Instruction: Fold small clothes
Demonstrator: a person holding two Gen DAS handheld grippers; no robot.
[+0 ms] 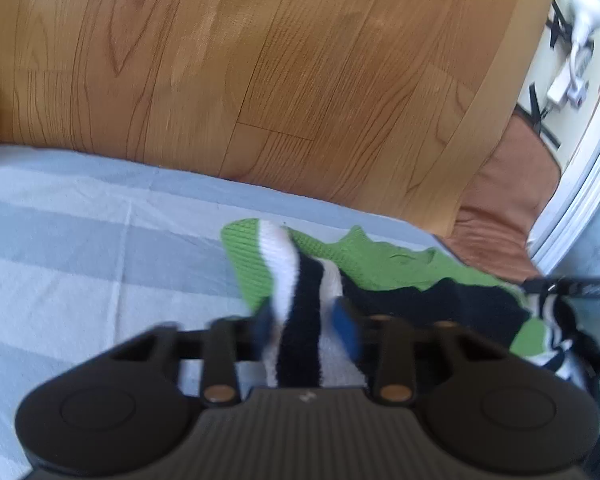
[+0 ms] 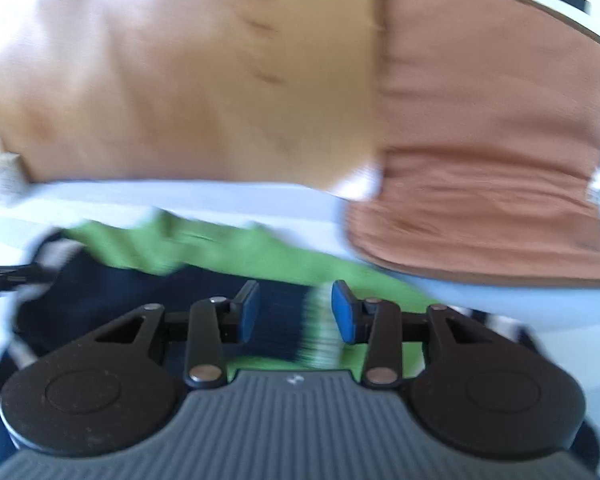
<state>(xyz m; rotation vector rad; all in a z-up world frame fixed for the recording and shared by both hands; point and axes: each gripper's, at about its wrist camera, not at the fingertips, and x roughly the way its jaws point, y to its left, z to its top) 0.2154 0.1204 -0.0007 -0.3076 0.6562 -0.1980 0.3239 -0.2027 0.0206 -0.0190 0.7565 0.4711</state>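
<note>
1. Left wrist view: left hand-held gripper (image 1: 306, 326) pinches a black-and-white striped sock (image 1: 300, 304), fuzzy knit, toe poking toward 12 o'clock. Prob. gripped mid-length to lift it for folding. Beneath: green waffle-knit cloth (image 1: 252, 260) on a bed w/ pale grey striped sheet (image 1: 80, 232); wood-grain floor (image 1: 260, 60) beyond.
2. Right wrist view, blurred: right hand-held gripper (image 2: 296, 312) spread, blue pads (image 2: 345, 312) apart. Dark sock end w/ pale ribbed cuff (image 2: 288, 320) sits between, seemingly not squeezed. Brown quilted mat (image 2: 492, 140) at 2 o'clock.
</note>
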